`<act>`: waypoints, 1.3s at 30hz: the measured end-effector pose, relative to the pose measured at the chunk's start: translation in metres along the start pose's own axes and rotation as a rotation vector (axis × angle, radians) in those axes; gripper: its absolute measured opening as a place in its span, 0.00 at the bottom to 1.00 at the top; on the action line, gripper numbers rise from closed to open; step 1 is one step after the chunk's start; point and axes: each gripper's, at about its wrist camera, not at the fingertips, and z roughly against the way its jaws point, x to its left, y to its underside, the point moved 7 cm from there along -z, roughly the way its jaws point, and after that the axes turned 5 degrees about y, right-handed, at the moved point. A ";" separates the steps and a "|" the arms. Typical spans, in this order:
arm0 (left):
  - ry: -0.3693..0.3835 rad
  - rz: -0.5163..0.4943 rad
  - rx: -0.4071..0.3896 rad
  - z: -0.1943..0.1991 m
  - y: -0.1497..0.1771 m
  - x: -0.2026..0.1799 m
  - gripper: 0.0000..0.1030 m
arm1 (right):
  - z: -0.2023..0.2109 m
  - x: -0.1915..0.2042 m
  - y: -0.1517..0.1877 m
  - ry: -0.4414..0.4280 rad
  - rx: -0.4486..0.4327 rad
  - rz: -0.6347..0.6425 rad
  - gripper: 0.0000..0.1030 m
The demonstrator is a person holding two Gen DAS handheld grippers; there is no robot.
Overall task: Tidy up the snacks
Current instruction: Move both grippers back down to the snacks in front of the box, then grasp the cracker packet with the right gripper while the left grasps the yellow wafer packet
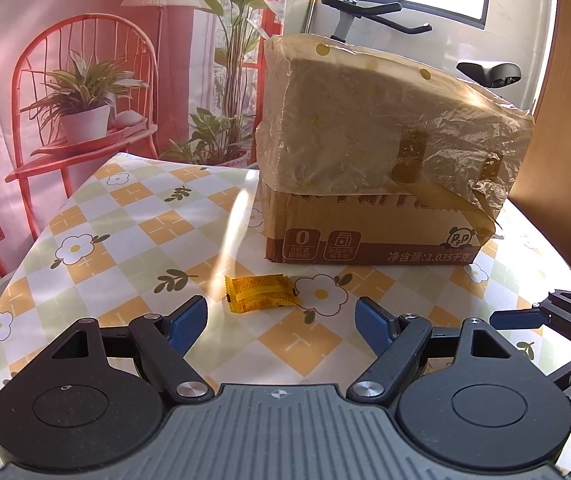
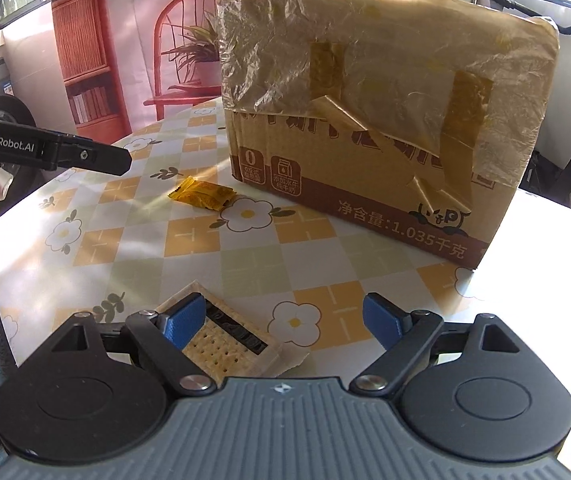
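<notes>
- Left gripper [image 1: 281, 316] gapes empty; the yellow candy packet [image 1: 261, 294] lies on the tablecloth [image 1: 133, 216] just ahead, between its fingertips and the cardboard box [image 1: 369, 184]
- Right gripper [image 2: 283, 322] likewise spread; cracker packet [image 2: 225, 340] under its left finger

On the bench [image 1: 133, 240], the cardboard box [image 1: 373, 236] stands in the upper right of the left wrist frame, with the wrapped candy [image 1: 261, 294] lying apart from it, just below its lower left corner. In the right wrist frame the cracker packet [image 2: 227, 346] lies at lower centre, well below the candy. A chair [image 1: 81, 92] with a potted plant [image 1: 85, 100] stands beyond the bench, upper left.
</notes>
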 end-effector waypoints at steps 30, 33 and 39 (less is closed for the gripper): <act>0.016 -0.054 0.052 -0.082 -0.032 0.026 0.75 | -0.054 -0.034 0.007 0.082 -0.079 -0.128 0.49; 0.081 -0.077 0.069 -0.104 -0.038 0.026 0.75 | -0.053 -0.034 0.007 0.080 -0.085 -0.135 0.49; 0.130 -0.181 0.126 -0.136 -0.026 0.021 0.74 | -0.051 -0.045 0.010 0.074 -0.105 -0.226 0.49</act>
